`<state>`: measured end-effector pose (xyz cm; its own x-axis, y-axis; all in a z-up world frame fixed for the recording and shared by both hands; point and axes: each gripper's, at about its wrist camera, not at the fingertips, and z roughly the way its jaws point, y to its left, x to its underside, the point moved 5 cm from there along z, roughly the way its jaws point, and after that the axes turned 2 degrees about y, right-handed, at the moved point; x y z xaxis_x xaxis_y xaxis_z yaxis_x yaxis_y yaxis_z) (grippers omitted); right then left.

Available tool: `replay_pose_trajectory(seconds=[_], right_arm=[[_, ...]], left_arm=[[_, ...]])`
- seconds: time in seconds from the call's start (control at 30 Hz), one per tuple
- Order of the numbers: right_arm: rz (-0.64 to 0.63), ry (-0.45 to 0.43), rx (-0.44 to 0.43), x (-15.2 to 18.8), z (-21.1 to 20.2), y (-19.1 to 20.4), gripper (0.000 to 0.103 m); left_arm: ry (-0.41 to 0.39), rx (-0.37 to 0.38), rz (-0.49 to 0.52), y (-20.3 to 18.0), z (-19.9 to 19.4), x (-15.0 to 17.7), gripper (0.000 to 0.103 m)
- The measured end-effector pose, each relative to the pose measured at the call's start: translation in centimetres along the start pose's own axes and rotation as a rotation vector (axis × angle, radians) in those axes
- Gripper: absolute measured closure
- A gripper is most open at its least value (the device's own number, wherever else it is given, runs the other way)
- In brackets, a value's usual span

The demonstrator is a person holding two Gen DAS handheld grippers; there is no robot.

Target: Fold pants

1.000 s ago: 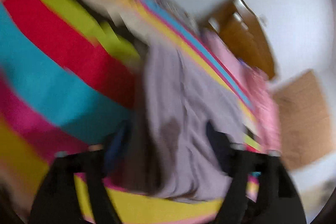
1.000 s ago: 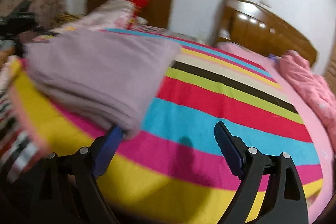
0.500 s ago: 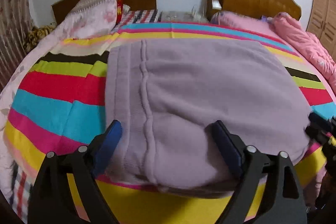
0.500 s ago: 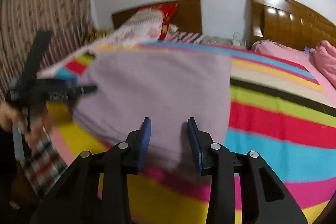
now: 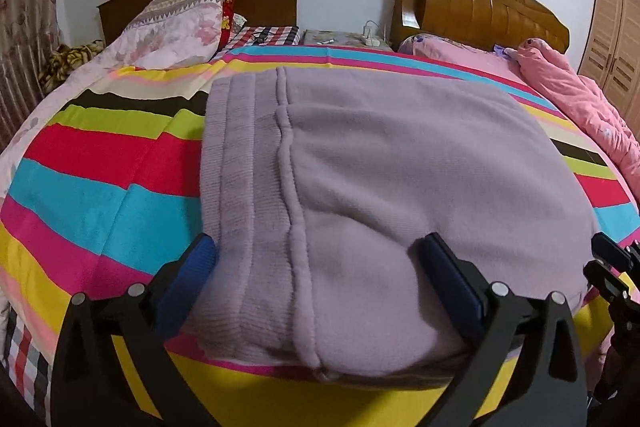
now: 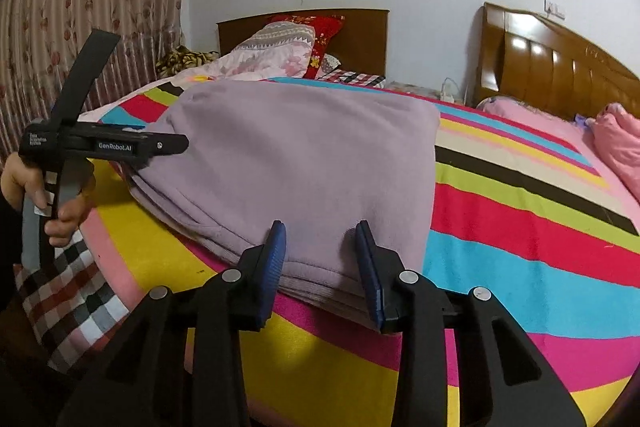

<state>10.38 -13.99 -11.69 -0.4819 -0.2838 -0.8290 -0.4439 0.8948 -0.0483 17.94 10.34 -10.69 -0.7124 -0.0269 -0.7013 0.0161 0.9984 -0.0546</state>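
Observation:
Lilac fleece pants (image 5: 400, 167) lie folded into a thick rectangle on a striped bedspread (image 5: 100, 167), with the ribbed waistband on the left. My left gripper (image 5: 316, 247) straddles the near left end. Its jaws are opening wide, and the pads do not squeeze the fabric between them. My right gripper (image 6: 320, 229) sits at the near right edge of the pants (image 6: 304, 155), its jaws drawn in to a narrow gap that the fabric fills. In the right wrist view a hand (image 6: 60, 219) holds the left gripper (image 6: 176, 145) at the pants' left corner.
Pillows (image 5: 180, 23) and two wooden headboards stand at the far end of the bed. A pink quilt (image 5: 568, 95) is bunched at the right, with a wardrobe (image 5: 616, 39) behind it. A plaid cloth (image 6: 72, 303) hangs at the near left corner, and a curtain (image 6: 80, 7) fills the left.
The left gripper swung from a tilted, blurred view to level over the pants' near end, and its jaws widened. The right gripper moved to the pants' near edge and its jaws narrowed sharply.

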Motion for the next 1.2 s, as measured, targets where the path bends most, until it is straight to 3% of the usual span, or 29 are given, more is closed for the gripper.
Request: replay_pose_trajectory(seconds=[0.13,0.2,0.23,0.3,0.4,0.47,0.53,0.63,0.7,0.73,0.77,0.83,0.87,0.93,0.97,1.03,1.1,1.17,1.2], right_arm=[[0.034,0.018,-0.013,-0.1,0.0,-0.1,0.067],[0.053,0.09,-0.069,-0.8,0.0,-0.4,0.062],[0.046,0.135,-0.115,-1.1,0.0,-0.6,0.048],[0.014,0.201,-0.285,-2.8,-0.3,-0.9,0.03],[0.02,0.096,-0.305,-7.8,-0.1,-3.6,0.028],[0.063,0.089,-0.377,-11.1,2.5,-5.2,0.027],[0.098,0.164,-0.489,-12.6,6.5,-5.8,0.026],[0.032,0.315,-0.558,-13.1,13.4,-6.3,0.027],[0.014,0.318,-0.434,-13.8,16.9,-9.0,0.027],[0.076,0.326,-0.36,-14.4,18.7,-11.5,0.034],[0.15,0.309,-0.341,-15.2,19.5,-13.4,0.039],[0.235,0.245,-0.264,-16.9,19.2,-15.6,0.036],[0.236,0.222,-0.271,-17.4,18.7,-15.4,0.036],[0.211,0.206,-0.383,-17.6,17.7,-13.1,0.022],[0.137,0.236,-0.478,-17.0,17.1,-10.2,0.02],[-0.027,0.286,-0.588,-15.5,16.4,-6.1,0.021],[-0.12,0.31,-0.596,-14.7,16.9,-5.2,0.02],[-0.082,0.343,-0.377,-14.8,19.7,-8.4,0.019],[-0.027,0.335,-0.327,-15.2,20.1,-9.9,0.017]], left_arm=[[-0.001,-0.007,0.005,0.0,-0.2,0.0,0.001],[-0.001,-0.017,0.02,-0.2,-0.3,0.1,0.001],[-0.002,-0.017,0.025,-0.2,-0.3,0.1,0.001],[-0.001,-0.01,0.026,-0.2,-0.3,0.0,0.001],[-0.007,-0.003,0.018,-0.1,-0.3,0.0,0.001],[-0.013,-0.006,0.014,-0.1,-0.4,0.0,0.001],[-0.014,-0.008,0.014,-0.1,-0.4,0.1,0.001],[-0.015,-0.006,0.011,-0.1,-0.3,0.1,0.001],[-0.017,-0.008,0.008,0.0,-0.4,0.0,0.001],[-0.019,-0.012,0.005,0.0,-0.4,0.0,0.001],[-0.02,-0.013,0.004,0.1,-0.3,-0.1,0.001],[-0.021,-0.016,-0.001,0.1,-0.3,-0.1,0.001],[-0.021,-0.015,-0.002,0.1,-0.3,-0.1,0.001],[-0.022,-0.016,-0.004,0.1,-0.3,-0.1,0.001],[-0.022,-0.017,-0.004,0.1,-0.3,-0.2,0.001],[-0.021,-0.019,-0.006,0.1,-0.3,-0.3,0.001],[-0.021,-0.019,-0.005,0.2,-0.3,-0.3,0.001],[-0.02,-0.02,-0.004,0.2,-0.3,-0.3,0.001],[-0.02,-0.019,-0.005,0.1,-0.3,-0.3,0.001]])
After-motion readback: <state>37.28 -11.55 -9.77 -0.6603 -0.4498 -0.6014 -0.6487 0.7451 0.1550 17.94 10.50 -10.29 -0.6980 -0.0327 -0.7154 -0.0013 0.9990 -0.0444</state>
